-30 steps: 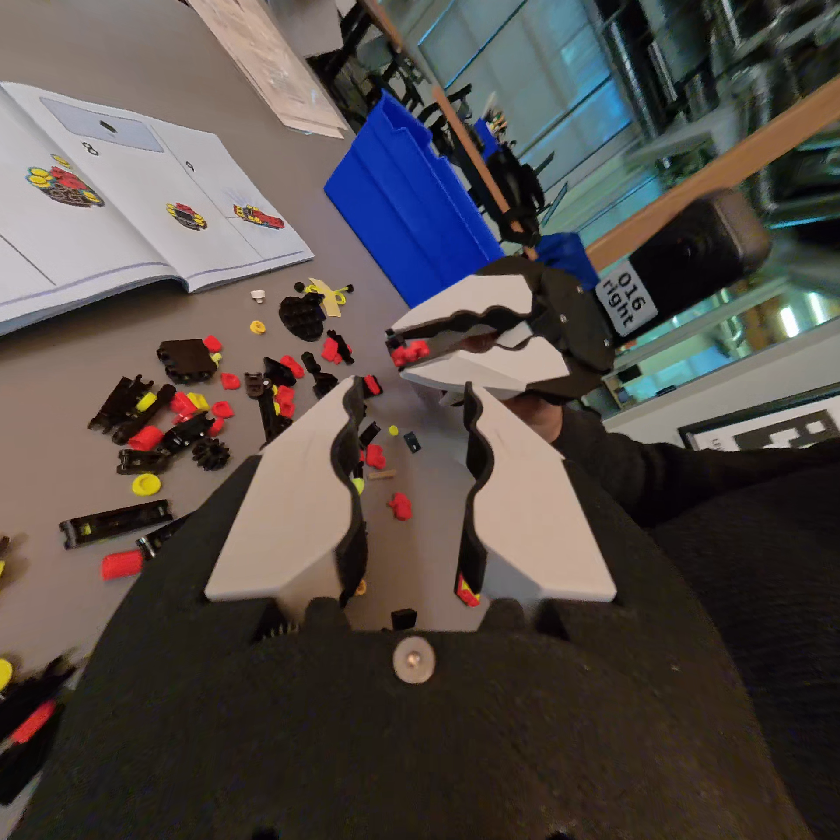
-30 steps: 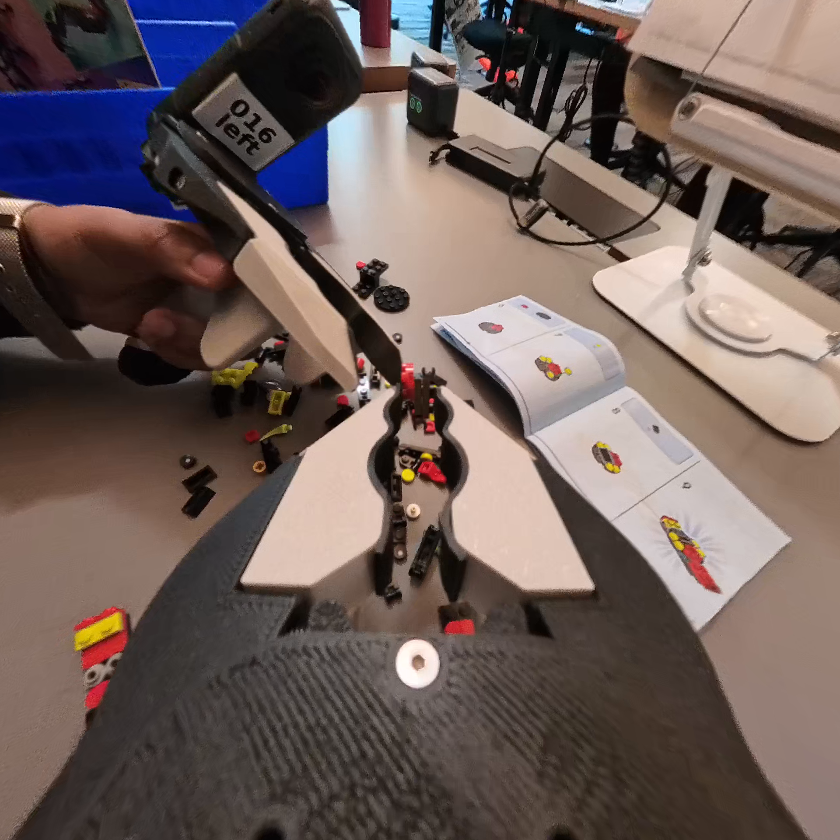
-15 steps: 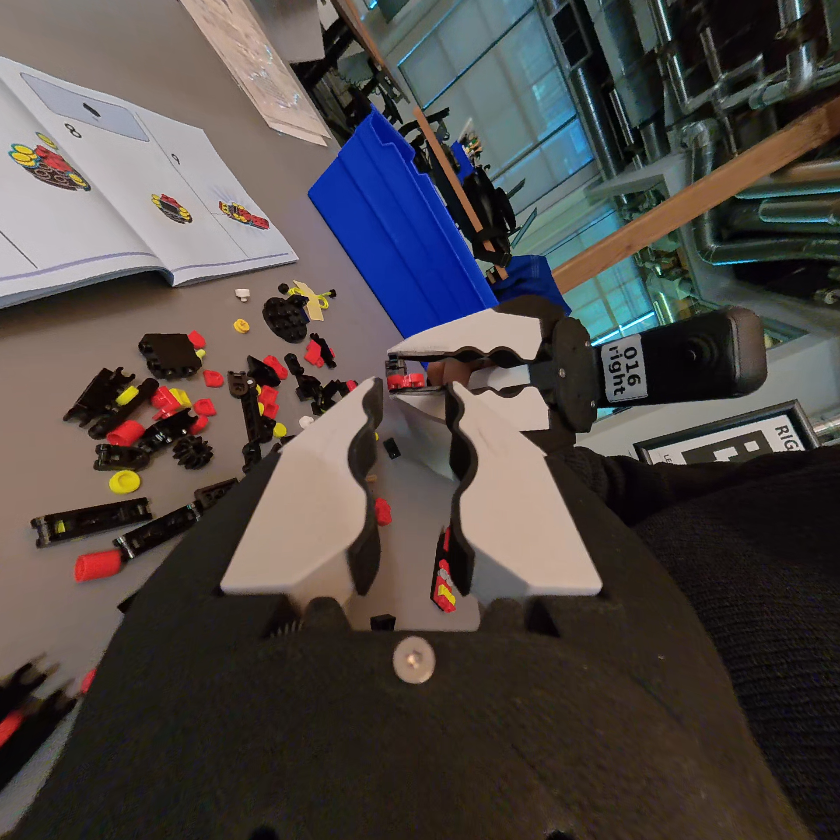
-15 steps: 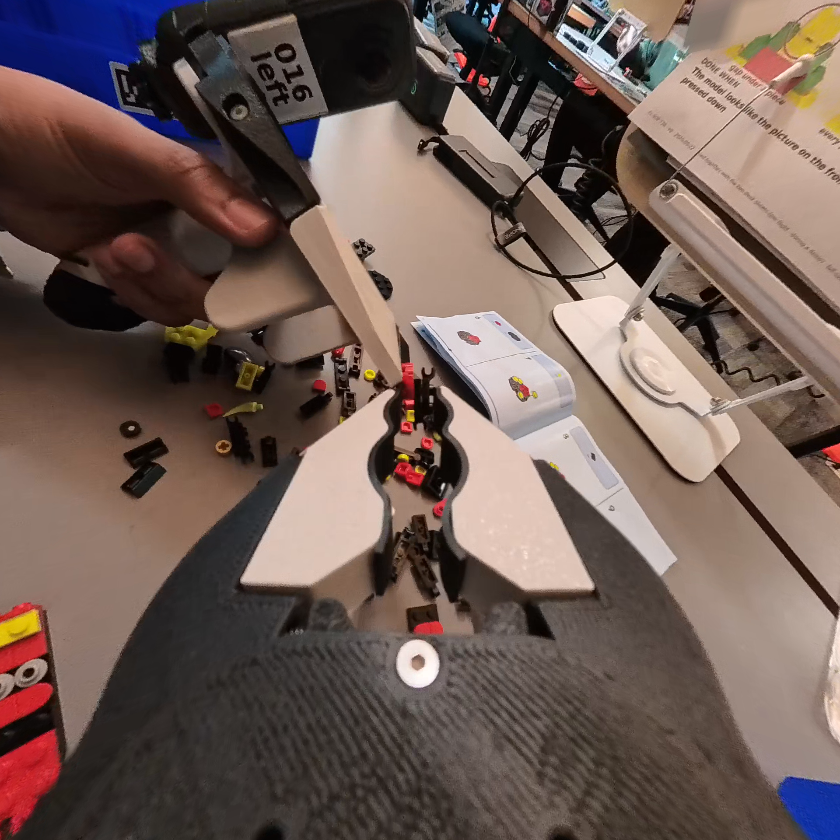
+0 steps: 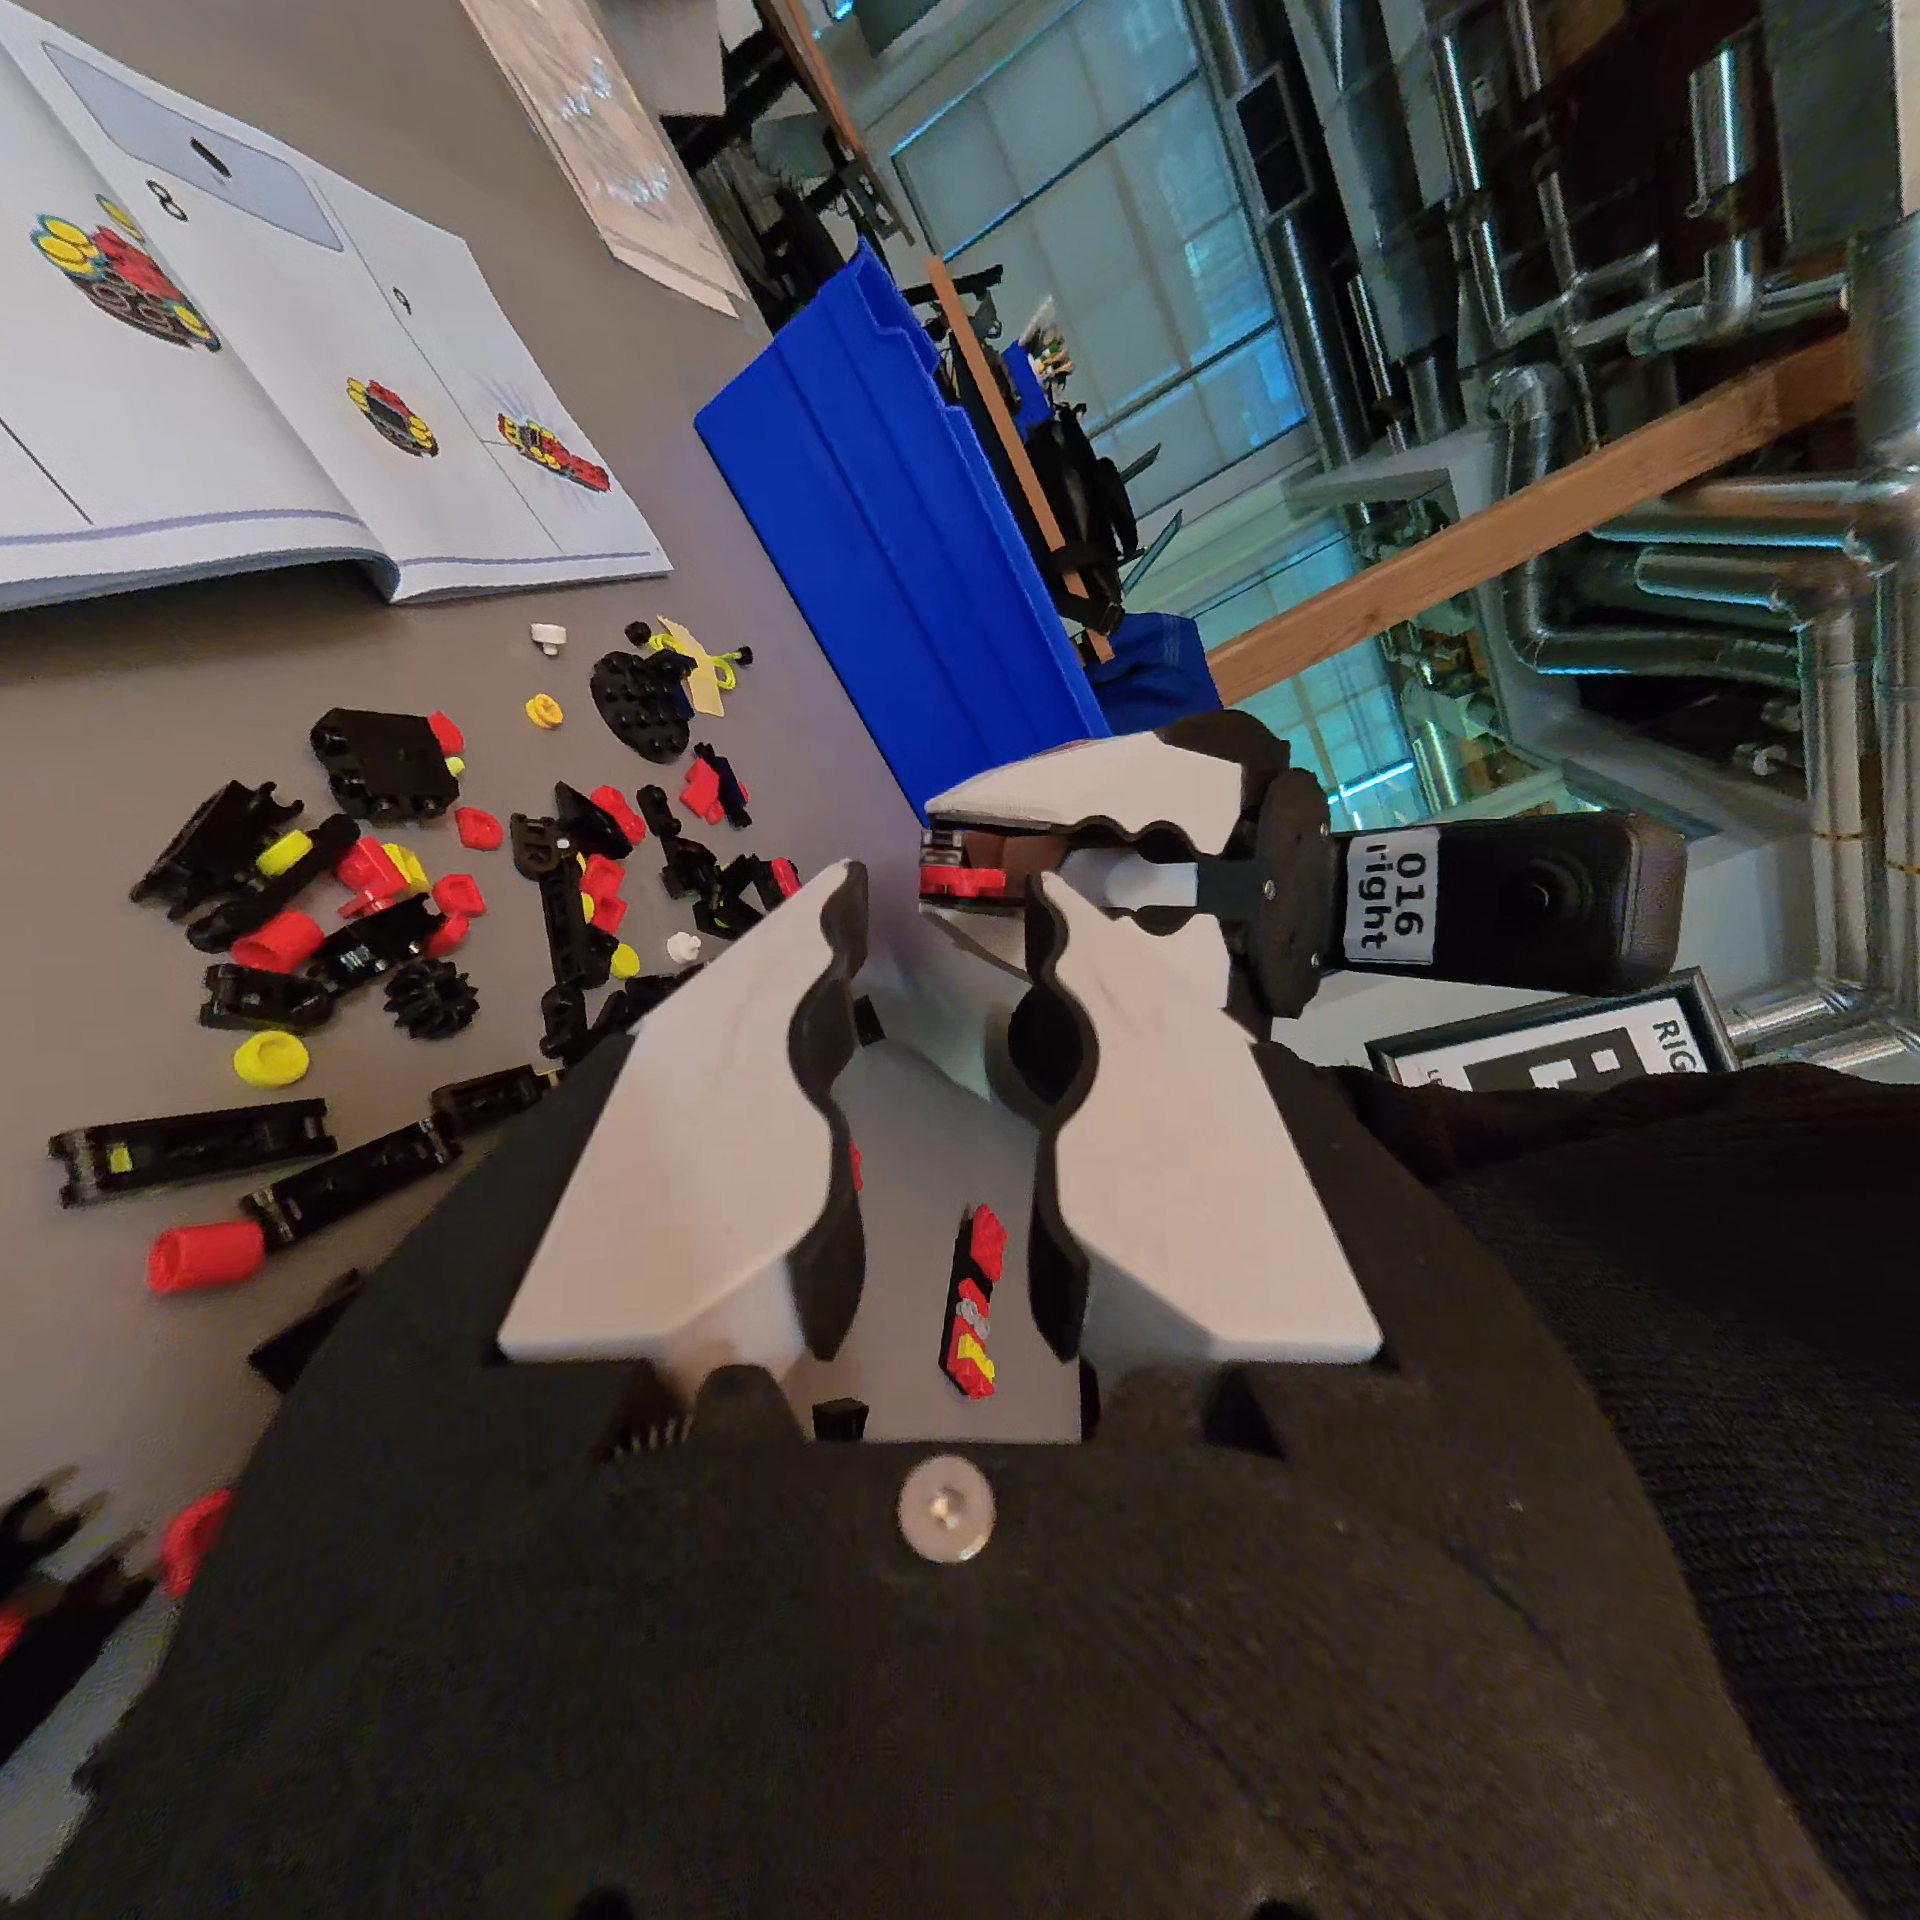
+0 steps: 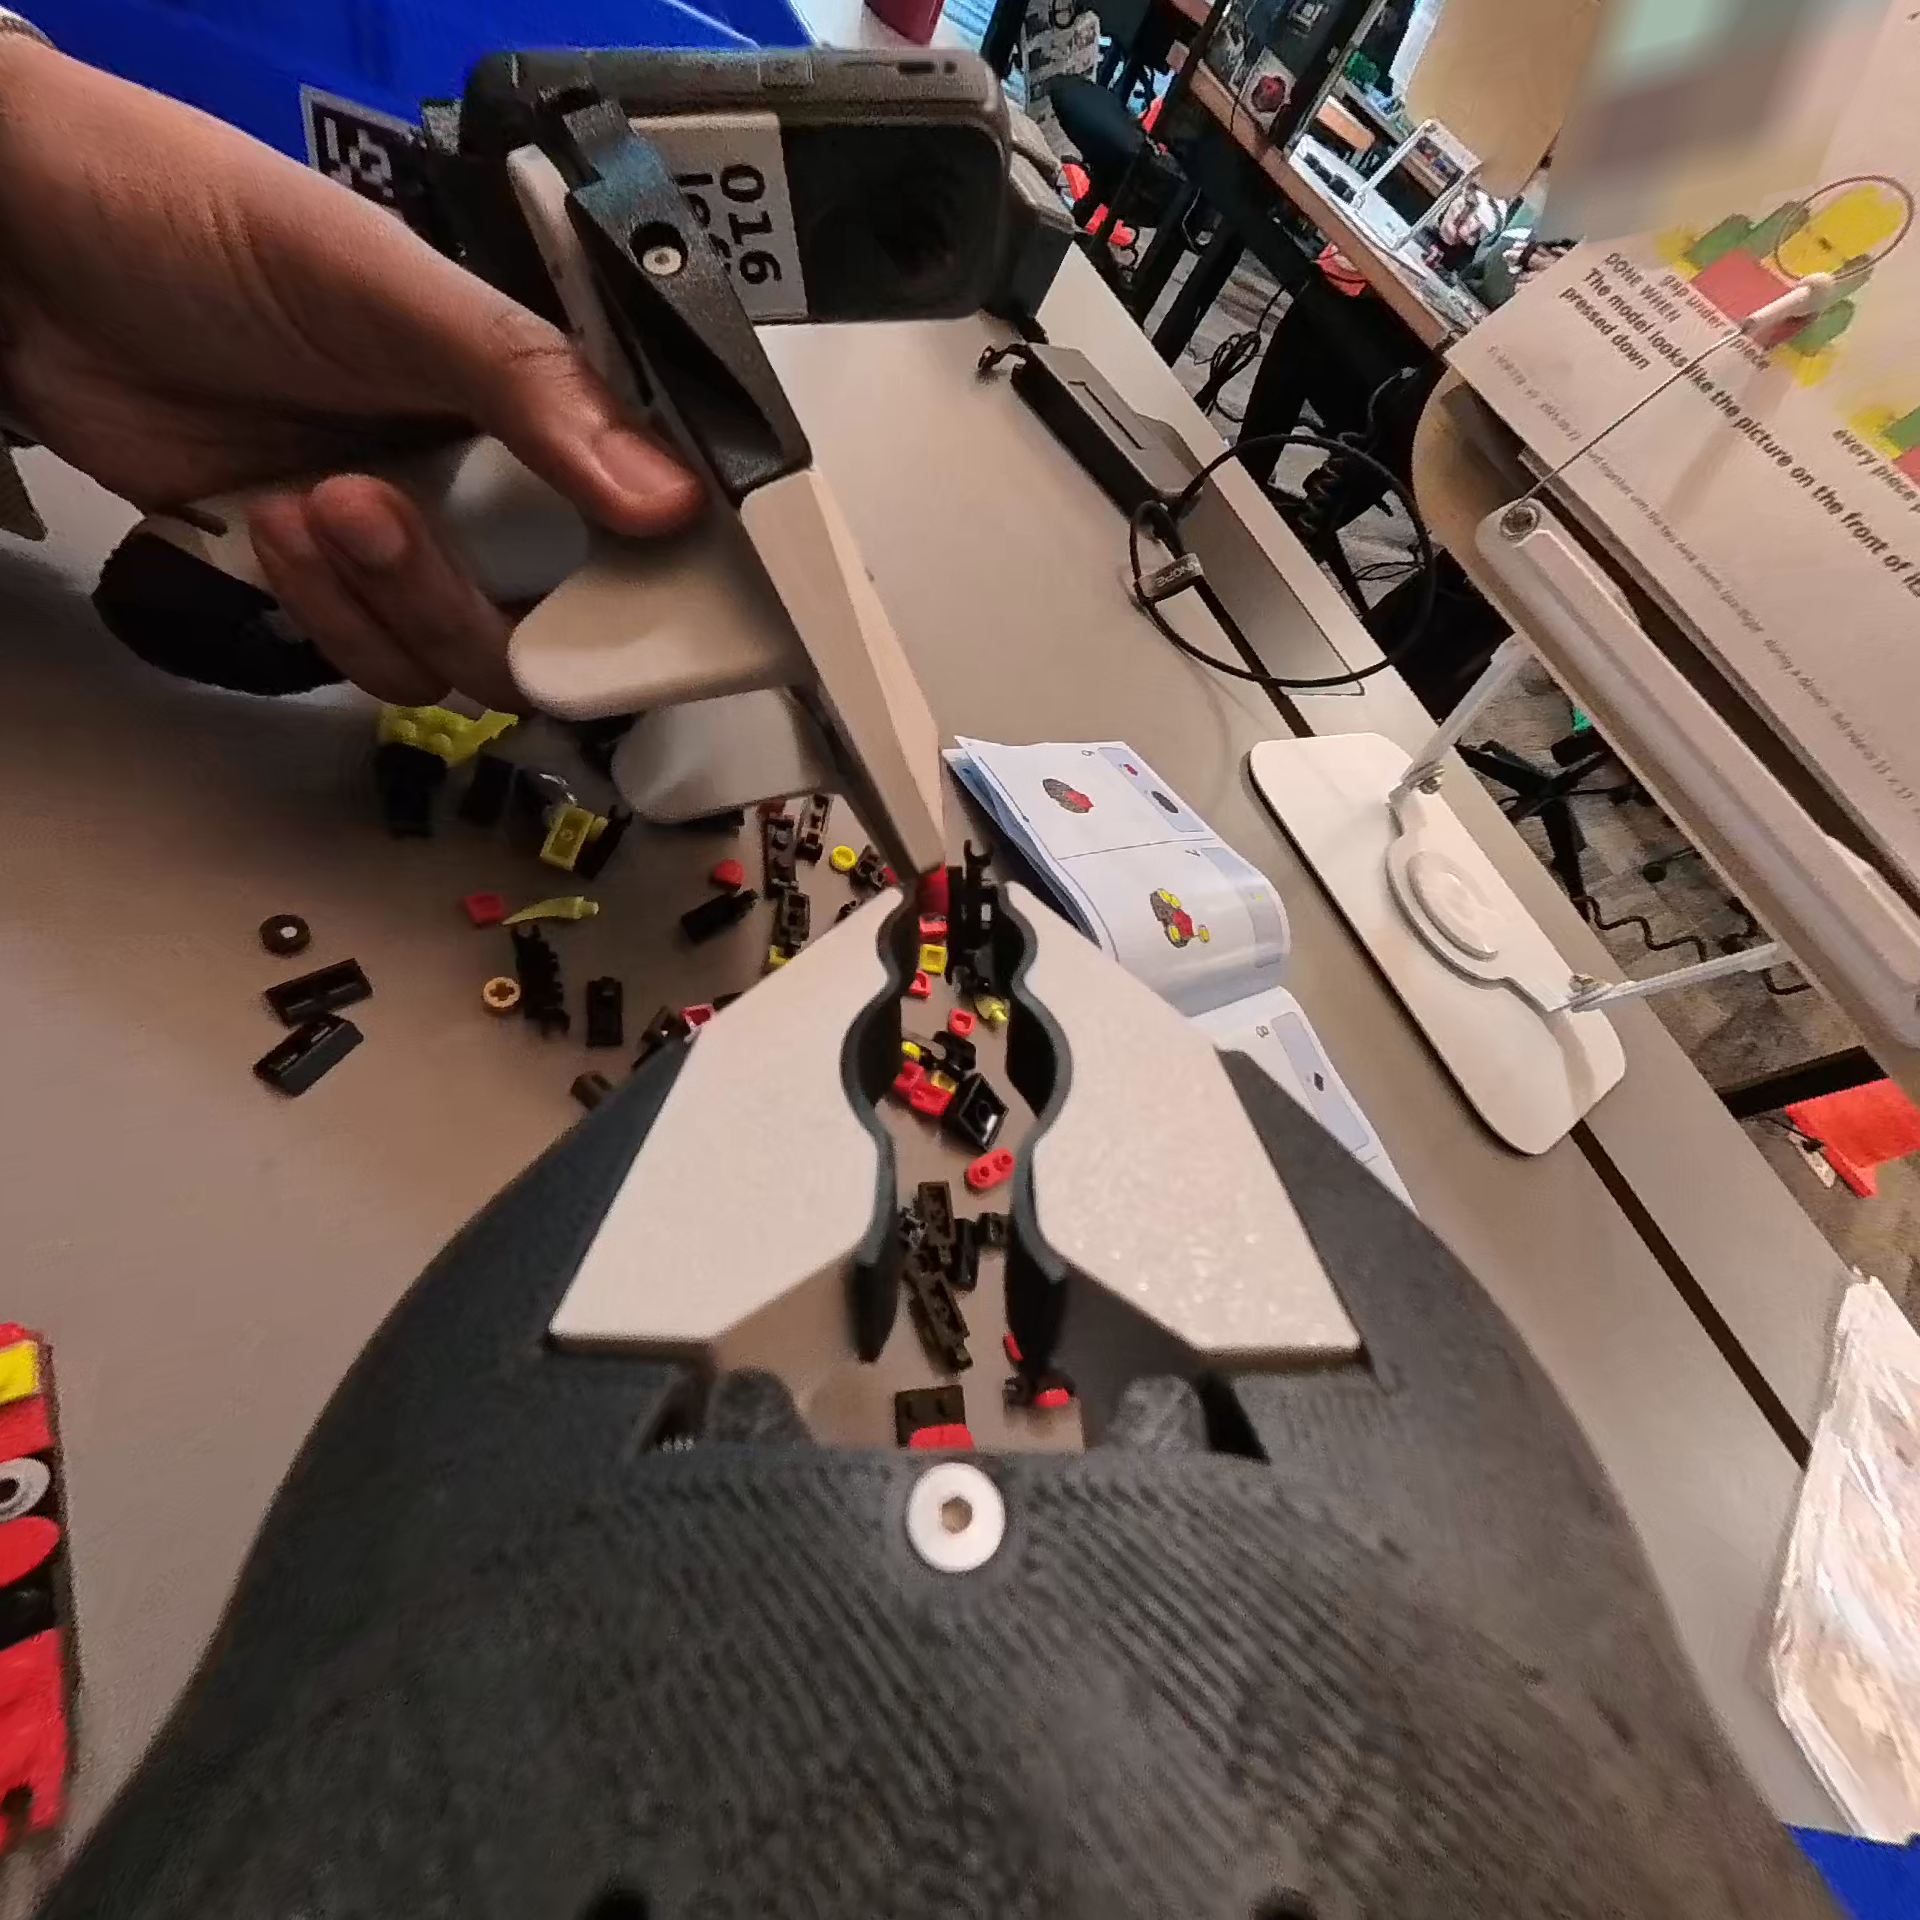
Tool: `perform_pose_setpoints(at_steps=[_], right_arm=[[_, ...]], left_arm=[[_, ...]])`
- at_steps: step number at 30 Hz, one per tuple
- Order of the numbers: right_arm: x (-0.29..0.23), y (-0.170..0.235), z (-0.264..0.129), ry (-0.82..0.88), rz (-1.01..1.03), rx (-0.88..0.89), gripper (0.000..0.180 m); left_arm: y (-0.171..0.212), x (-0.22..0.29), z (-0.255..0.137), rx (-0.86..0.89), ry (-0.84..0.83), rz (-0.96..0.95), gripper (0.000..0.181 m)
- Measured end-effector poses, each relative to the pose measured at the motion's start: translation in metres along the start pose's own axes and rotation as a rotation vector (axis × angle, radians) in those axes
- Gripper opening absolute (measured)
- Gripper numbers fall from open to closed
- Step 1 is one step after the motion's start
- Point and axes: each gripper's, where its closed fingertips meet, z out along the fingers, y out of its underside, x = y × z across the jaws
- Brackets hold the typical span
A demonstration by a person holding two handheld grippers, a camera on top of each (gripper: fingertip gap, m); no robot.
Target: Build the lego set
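Lego pieces (image 5: 343, 925) in black, red and yellow lie scattered over the grey table (image 5: 94, 748) at the left of the left wrist view, just below the open instruction booklet (image 5: 260, 416) in the upper left. At the centre of that view the left gripper (image 5: 945, 883) has its jaws parted by a narrow gap with nothing between them, its tips just beside the small red and black assembly (image 5: 956, 868). That assembly is pinched at the tips of the right gripper (image 5: 940, 868), which reaches in from the right of the frame, lying sideways. A blue bin (image 5: 894, 540) stands on the table above the two grippers. Between the left gripper's fingers, lower in the frame, a red, black and yellow partly built model (image 5: 971, 1304) lies on the table. In the right wrist view the right gripper (image 6: 951, 899) clamps the red and black assembly (image 6: 956, 899) just above frame centre, and one pale finger of the left gripper (image 6: 883, 727), held by a bare hand (image 6: 260, 364) at the upper left, slants down until its tip meets the piece. More loose pieces (image 6: 540, 956) lie at the left, the booklet (image 6: 1143, 883) right of centre, and a white stand base (image 6: 1444, 914) farther right.
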Motion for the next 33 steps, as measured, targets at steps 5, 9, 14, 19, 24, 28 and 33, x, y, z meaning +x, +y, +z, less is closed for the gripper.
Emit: perform_pose_setpoints(at_steps=[5,9,14,19,24,28,33], right_arm=[[-0.001,0.0,0.0,-0.003,-0.01,0.001,0.012],[-0.002,0.001,0.001,-0.005,-0.017,-0.005,0.011],[0.0,0.004,0.002,-0.002,-0.019,-0.014,0.012],[0.003,0.018,0.005,-0.005,0.0,-0.069,0.02],[0.005,0.03,0.008,-0.031,0.058,-0.113,0.023],[0.0,0.007,0.002,-0.049,0.058,-0.004,0.018],[-0.005,-0.005,-0.001,-0.051,0.019,0.048,0.013]], left_arm=[[0.001,-0.001,0.0,-0.005,-0.002,-0.005,0.022],[0.0,0.001,0.0,-0.005,0.016,-0.015,0.014],[-0.001,-0.002,-0.002,-0.001,-0.006,-0.003,0.014],[-0.007,-0.006,-0.007,0.036,-0.026,-0.014,0.014],[-0.011,-0.011,-0.011,0.05,-0.05,-0.021,0.014],[-0.008,-0.009,-0.009,0.043,-0.024,-0.042,0.014],[-0.006,-0.002,-0.005,0.033,0.039,-0.083,0.014]])
